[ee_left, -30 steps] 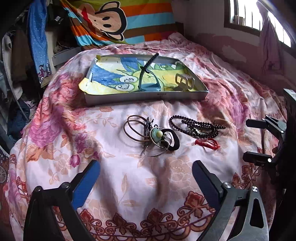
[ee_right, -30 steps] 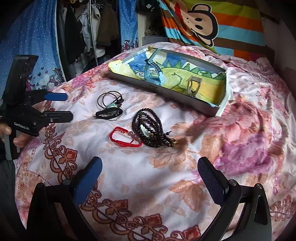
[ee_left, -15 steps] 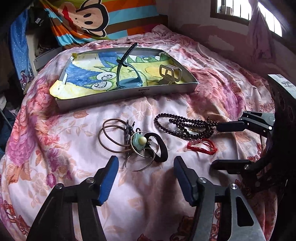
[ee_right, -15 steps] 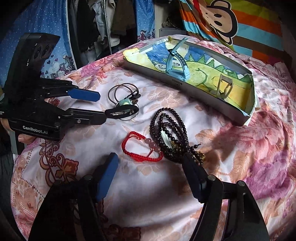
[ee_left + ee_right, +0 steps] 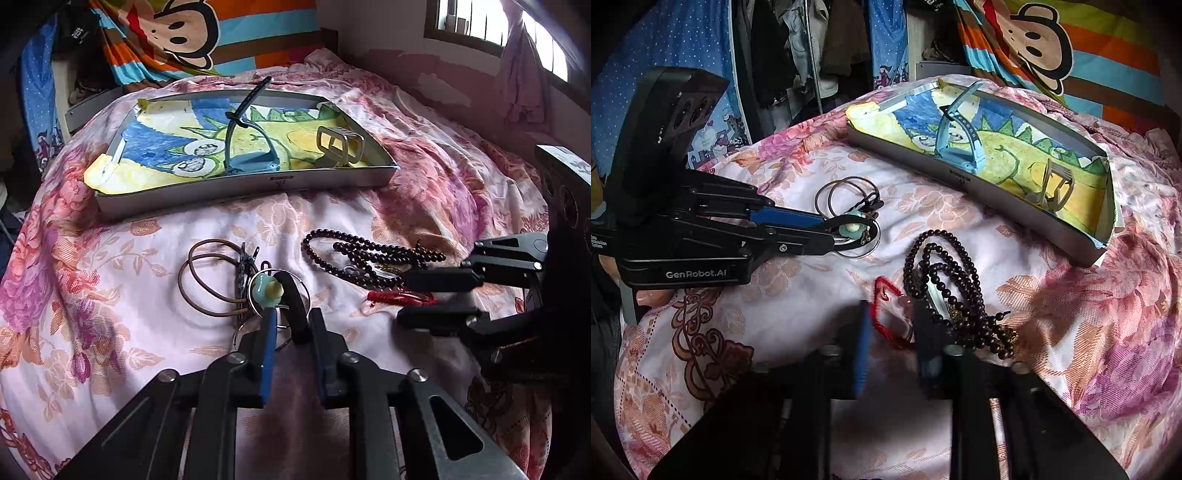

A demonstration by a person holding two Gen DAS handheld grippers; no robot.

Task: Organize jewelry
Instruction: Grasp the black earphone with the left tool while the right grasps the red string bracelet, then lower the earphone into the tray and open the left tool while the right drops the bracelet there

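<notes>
Both cams are carried low over the bedspread point(image 5: 110, 266), v. close to it. Left wrist view is aimed up the bed twd the tray point(image 5: 243, 184) and window point(image 5: 498, 26); right wrist view is angled across twd the same tray point(image 5: 997, 199) and hanging clothes point(image 5: 812, 40). Tray, bead string point(image 5: 369, 258) and hair-tie pile point(image 5: 849, 218) are shared; each gripper is seen by the other cam.

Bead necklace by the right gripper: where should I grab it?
Take the bead necklace at the bunched strands nearest the right gripper, coming straight down with fingers across them. The far loop lies flat and thin on the bedspread, giving little to pinch.
</notes>
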